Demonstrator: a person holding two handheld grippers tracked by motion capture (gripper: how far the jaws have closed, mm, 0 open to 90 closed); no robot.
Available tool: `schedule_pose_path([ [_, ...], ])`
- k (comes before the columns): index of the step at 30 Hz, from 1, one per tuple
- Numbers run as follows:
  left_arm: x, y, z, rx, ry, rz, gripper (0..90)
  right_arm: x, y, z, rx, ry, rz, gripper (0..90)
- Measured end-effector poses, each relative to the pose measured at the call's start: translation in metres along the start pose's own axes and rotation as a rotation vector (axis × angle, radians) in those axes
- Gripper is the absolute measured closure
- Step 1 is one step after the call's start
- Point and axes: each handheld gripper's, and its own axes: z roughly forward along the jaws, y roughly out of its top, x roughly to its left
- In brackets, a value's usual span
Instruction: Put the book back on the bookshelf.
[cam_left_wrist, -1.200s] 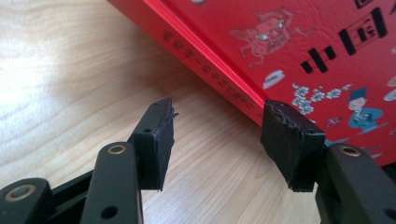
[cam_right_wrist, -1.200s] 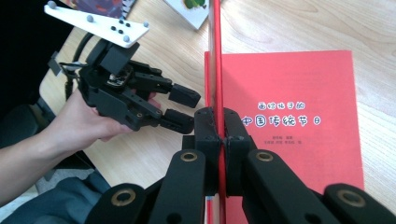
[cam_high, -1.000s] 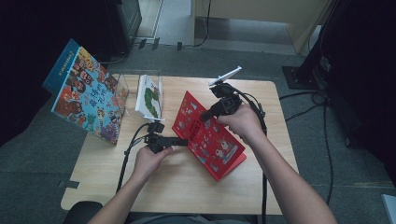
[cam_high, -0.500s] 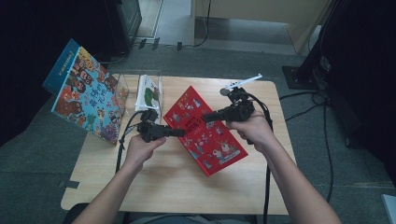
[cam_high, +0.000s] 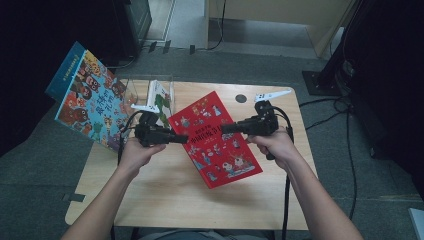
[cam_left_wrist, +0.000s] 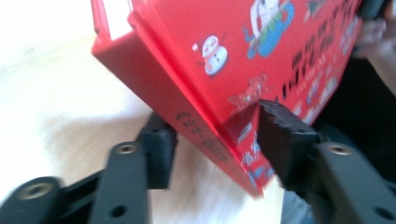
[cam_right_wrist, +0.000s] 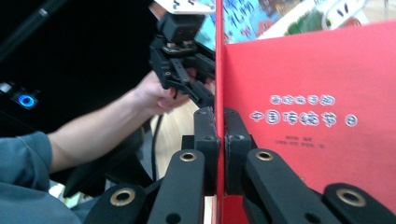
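The red book (cam_high: 215, 137) is held above the middle of the table (cam_high: 165, 200), tilted, its long axis running from the far-left corner of the table toward the near-right one. The book is clamped at its right edge by the right gripper (cam_high: 226, 128): in the right gripper view the two jaws are seen pressed flat against a cover (cam_right_wrist: 308, 121) from both sides. The left gripper (cam_high: 184, 138) is placed at the opposite, spine-side edge, so the book lies between the two grippers. In the left gripper view the book's spine corner (cam_left_wrist: 205, 135) is seen inside the jaw gap, one pad behind it and one in front, with space left on both sides; those jaws are parted and nothing is pinched yet, though they have just been closing. The coming move is judged to turn on that gap: the spine has to sit squarely between the left jaws before a grip can be taken.

Compared with half a second ago, the book has been lifted and turned more level, and both hands have been drawn slightly nearer the table's near edge. At the far-left corner a blue picture book (cam_high: 87, 97) overhangs the edge, and a green-and-white book (cam_high: 161, 97) stands in a clear holder (cam_high: 131, 90).
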Motion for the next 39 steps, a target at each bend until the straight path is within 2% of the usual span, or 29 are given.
schedule_pose_path([
  [1, 0.000, 0.002, 0.000, 0.007, 0.003, -0.004, 44.3, 0.000, 0.000, -0.001, -0.006, 0.000, 0.008, 87.8],
  [4, 0.002, 0.004, 0.001, 0.002, -0.007, -0.018, 42.6, 0.000, 0.000, -0.001, -0.017, 0.012, -0.011, 87.0],
  [7, 0.004, 0.005, 0.004, -0.004, -0.020, -0.058, 39.4, 0.001, -0.001, 0.001, -0.015, 0.025, -0.018, 85.7],
  [8, 0.003, 0.005, 0.004, -0.001, -0.015, -0.053, 39.6, 0.001, -0.002, 0.002, -0.018, 0.018, -0.017, 85.7],
  [11, -0.001, 0.003, 0.003, 0.012, -0.008, 0.013, 44.5, 0.001, -0.005, 0.003, 0.000, 0.018, -0.036, 85.7],
  [12, 0.001, 0.002, 0.002, 0.010, -0.051, 0.006, 47.6, 0.000, -0.006, 0.003, 0.009, 0.017, -0.040, 86.6],
  [13, 0.001, 0.002, 0.000, -0.001, -0.096, 0.014, 50.8, -0.002, -0.007, 0.002, 0.009, 0.016, -0.024, 87.3],
  [16, -0.001, 0.004, -0.012, -0.097, -0.195, 0.044, 63.2, -0.007, -0.009, 0.000, -0.001, 0.051, -0.017, 88.4],
  [17, -0.002, 0.005, -0.016, -0.109, -0.209, 0.064, 67.3, -0.007, -0.010, 0.000, 0.003, 0.046, -0.043, 88.3],
  [18, -0.004, 0.007, -0.019, -0.096, -0.211, 0.094, 69.1, -0.007, -0.010, 0.001, 0.001, 0.039, -0.072, 88.2],
  [19, -0.006, 0.009, -0.021, -0.084, -0.209, 0.106, 70.3, -0.005, -0.010, 0.001, 0.002, 0.036, -0.099, 87.7],
  [22, -0.010, 0.012, -0.025, -0.051, -0.180, 0.138, 72.7, -0.004, -0.005, 0.002, 0.008, 0.005, -0.135, 83.6],
  [23, -0.012, 0.013, -0.025, -0.043, -0.173, 0.157, 74.3, -0.005, -0.004, 0.003, 0.014, -0.026, -0.141, 81.2],
  [25, -0.016, 0.014, -0.025, -0.029, -0.178, 0.183, 77.9, -0.009, -0.003, 0.004, 0.026, -0.056, -0.148, 76.2],
  [27, -0.021, 0.015, -0.025, -0.003, -0.164, 0.214, 79.9, -0.013, -0.003, 0.005, 0.035, -0.065, -0.153, 73.4],
  [33, -0.032, 0.019, -0.023, 0.058, -0.030, 0.300, 79.5, -0.016, -0.005, 0.012, 0.083, -0.146, -0.187, 65.7],
  [37, -0.041, 0.022, -0.020, 0.124, 0.057, 0.364, 79.3, -0.020, -0.008, 0.018, 0.107, -0.189, -0.185, 62.0],
  [39, -0.043, 0.023, -0.018, 0.143, 0.081, 0.369, 79.0, -0.022, -0.009, 0.020, 0.125, -0.202, -0.181, 61.0],
])
